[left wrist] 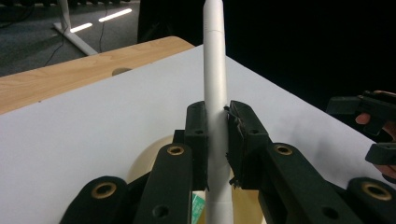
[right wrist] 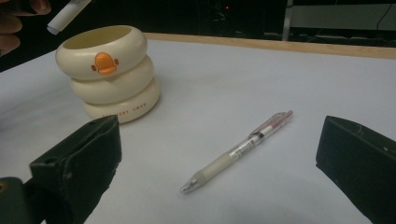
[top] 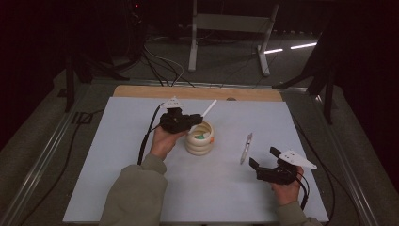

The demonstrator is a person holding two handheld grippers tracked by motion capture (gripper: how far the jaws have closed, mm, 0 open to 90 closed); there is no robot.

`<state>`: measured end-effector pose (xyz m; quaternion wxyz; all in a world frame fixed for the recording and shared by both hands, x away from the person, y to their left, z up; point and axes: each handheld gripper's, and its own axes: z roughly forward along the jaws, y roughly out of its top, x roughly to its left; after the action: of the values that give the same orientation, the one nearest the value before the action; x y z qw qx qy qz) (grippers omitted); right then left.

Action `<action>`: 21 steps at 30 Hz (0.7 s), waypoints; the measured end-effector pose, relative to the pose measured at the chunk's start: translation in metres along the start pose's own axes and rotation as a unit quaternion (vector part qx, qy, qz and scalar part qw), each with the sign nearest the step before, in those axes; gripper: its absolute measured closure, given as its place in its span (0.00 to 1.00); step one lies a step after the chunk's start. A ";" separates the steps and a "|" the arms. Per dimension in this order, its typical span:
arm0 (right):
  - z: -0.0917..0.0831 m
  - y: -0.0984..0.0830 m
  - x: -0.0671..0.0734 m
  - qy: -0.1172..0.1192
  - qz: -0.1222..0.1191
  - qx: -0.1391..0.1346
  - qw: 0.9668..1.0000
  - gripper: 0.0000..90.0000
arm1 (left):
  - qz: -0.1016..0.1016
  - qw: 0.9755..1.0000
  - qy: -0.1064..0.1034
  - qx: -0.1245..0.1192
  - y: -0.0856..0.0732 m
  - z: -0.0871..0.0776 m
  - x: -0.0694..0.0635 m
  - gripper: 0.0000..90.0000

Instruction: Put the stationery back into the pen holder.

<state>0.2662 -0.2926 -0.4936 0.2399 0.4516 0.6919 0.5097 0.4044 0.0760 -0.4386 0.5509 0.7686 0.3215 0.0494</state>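
My left gripper (top: 197, 118) is shut on a white pen (left wrist: 215, 70), its pads (left wrist: 241, 126) pressing the barrel from both sides. It holds the white pen (top: 208, 108) slanted above a cream ring-shaped pen holder (top: 199, 139) with an orange duck bill (right wrist: 104, 62). The pen's lower end (right wrist: 67, 13) hangs just over the holder's rim (right wrist: 100, 42). A clear pen (right wrist: 240, 150) with a pink end lies on the white board (top: 141, 155) right of the holder. My right gripper (top: 264, 157) stands open near the front right, its jaws on either side of the clear pen (top: 246, 147) but short of it.
The white board lies on a wooden table (top: 197, 92) whose far edge shows behind it. Something green (top: 201, 137) sits inside the holder. Cables (top: 160, 63) and a white stand's legs (top: 230, 42) are on the dark floor beyond.
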 end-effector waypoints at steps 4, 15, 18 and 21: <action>0.000 0.000 0.000 0.000 -0.001 0.000 1.000 0.01 | -0.001 1.000 0.000 0.000 0.000 0.003 0.000 0.88; 0.000 0.000 0.000 0.001 0.000 0.000 1.000 0.01 | -0.004 1.000 0.005 0.001 -0.003 0.012 0.002 0.88; 0.000 0.000 0.000 0.001 0.000 0.001 1.000 0.01 | -0.004 1.000 0.007 0.001 -0.004 0.014 0.003 0.88; 0.000 0.000 0.000 0.001 0.000 0.001 1.000 0.01 | -0.004 1.000 0.008 0.004 -0.005 0.015 0.003 0.88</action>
<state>0.2664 -0.2924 -0.4940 0.2387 0.4511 0.6925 0.5098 0.4113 0.0662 -0.4501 0.5456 0.7690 0.3291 0.0525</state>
